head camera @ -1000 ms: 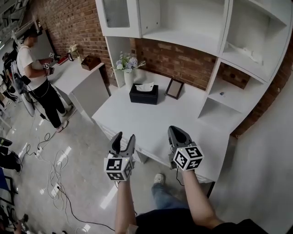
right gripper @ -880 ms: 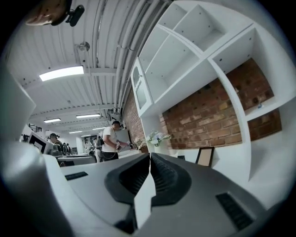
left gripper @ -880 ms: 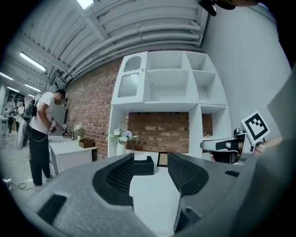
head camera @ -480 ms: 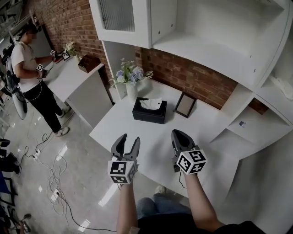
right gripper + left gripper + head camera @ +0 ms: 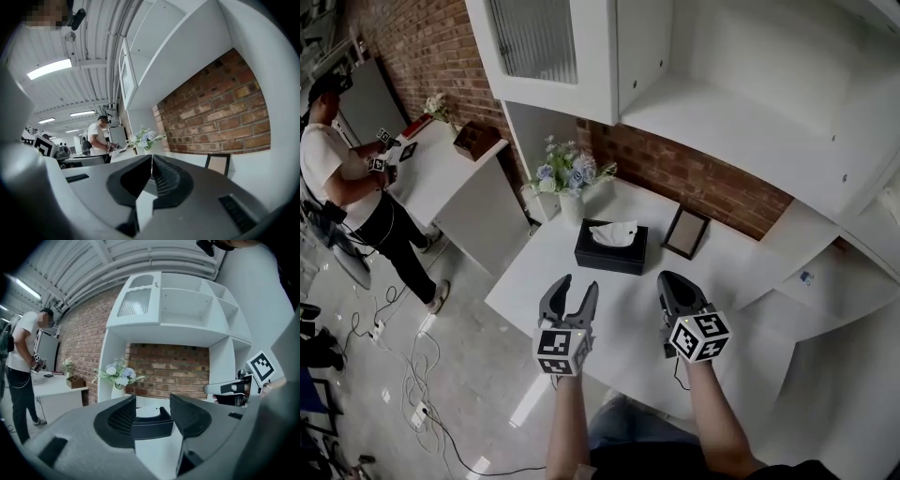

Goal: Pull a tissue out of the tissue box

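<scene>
Tissue box [image 5: 610, 254] sits on the white table [image 5: 534, 277] with a tissue [image 5: 614, 233] poking up, now closer to both grippers than a second ago. Left gripper [image 5: 576, 284] gapes wide, empty; right gripper [image 5: 673, 281] is closed on nothing.

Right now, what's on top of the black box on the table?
A white tissue pokes up from the top of the box. Whatever else is inside the box is hidden by its walls.
</scene>
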Available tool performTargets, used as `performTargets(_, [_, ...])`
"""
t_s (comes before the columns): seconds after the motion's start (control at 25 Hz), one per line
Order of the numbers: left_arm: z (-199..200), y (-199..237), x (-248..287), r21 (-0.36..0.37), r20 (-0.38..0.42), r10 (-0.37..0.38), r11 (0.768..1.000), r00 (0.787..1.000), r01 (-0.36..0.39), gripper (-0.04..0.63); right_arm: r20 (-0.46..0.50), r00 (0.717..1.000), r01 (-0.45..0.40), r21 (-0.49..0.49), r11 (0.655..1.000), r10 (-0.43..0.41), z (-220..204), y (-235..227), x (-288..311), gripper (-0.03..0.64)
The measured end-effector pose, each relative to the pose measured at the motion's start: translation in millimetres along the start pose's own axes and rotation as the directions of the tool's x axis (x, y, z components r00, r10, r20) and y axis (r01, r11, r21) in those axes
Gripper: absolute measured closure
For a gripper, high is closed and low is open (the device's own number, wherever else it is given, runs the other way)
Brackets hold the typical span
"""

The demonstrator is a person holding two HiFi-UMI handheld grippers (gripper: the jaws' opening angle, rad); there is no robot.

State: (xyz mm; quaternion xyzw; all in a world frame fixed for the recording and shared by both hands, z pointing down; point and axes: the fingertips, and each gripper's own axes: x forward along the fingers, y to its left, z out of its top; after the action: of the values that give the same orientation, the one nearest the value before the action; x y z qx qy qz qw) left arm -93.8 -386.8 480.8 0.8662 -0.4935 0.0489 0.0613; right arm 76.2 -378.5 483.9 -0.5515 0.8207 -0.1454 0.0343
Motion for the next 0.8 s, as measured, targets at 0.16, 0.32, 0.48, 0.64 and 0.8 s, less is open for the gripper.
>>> performTargets(0.16, [-0.5, 6.8, 26.8, 0.019, -0.021, -0.028, 0.999, 0.999, 0.028, 0.399, -0.008, 1.000, 0.016, -0.006, 1.000, -0.016, 2.3, -10.7, 8.4, 0.618])
performTargets(0.32, [-2.6, 11.9, 51.7, 0.089, -0.076, -0.070, 0.993, 0.995, 0.077, 0.399, -0.015, 0.999, 0.031, -0.004, 1.000, -0.031, 1.4, -19.0, 13.6, 0.618])
performTargets(0.48, [-5.6, 16.4, 77.2, 0.162, -0.147, -0.120, 0.976, 0.982, 0.144, 0.399, -0.027, 0.998, 0.050, 0.005, 0.999, -0.049, -1.5, -27.3, 18.1, 0.618])
performTargets(0.64, [-14.1, 22.5, 107.5, 0.252, -0.241, -0.163, 0.942, 0.957, 0.224, 0.399, -0.045, 0.998, 0.053, -0.003, 0.999, -0.054, -4.9, -36.2, 27.2, 0.618])
performTargets(0.8, [-31.0, 29.2, 137.0, 0.347, -0.361, -0.197, 0.879, 0.911, 0.327, 0.400, -0.066, 0.996, 0.053, -0.012, 0.998, -0.054, -9.9, -43.5, 37.6, 0.618])
